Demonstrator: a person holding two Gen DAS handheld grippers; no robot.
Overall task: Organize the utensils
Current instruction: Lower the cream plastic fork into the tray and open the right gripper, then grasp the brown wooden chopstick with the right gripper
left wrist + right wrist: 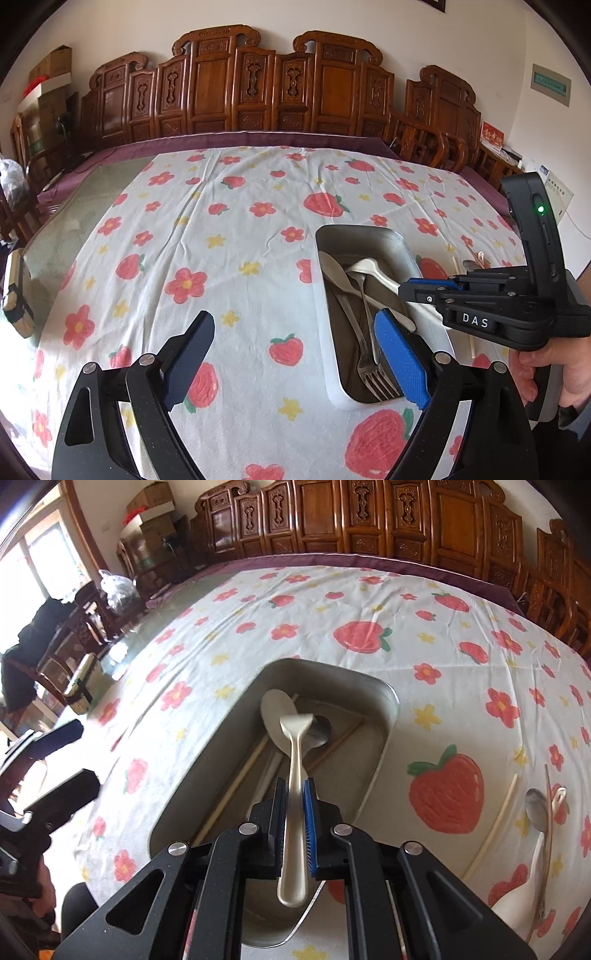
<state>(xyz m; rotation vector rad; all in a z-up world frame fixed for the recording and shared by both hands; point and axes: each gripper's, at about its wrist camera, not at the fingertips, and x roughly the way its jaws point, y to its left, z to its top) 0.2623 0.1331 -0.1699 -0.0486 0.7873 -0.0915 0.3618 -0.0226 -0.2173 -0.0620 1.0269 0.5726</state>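
A metal tray sits on the strawberry-print tablecloth and holds a large spoon, a fork, another metal utensil and chopsticks. My right gripper is shut on a white ceramic spoon by its handle and holds it over the tray, bowl end forward. My left gripper is open and empty, low over the cloth beside the tray's near left corner.
To the right of the tray lie a metal spoon, a white spoon and chopsticks on the cloth. Carved wooden chairs line the far side of the table. A small box stands on the left.
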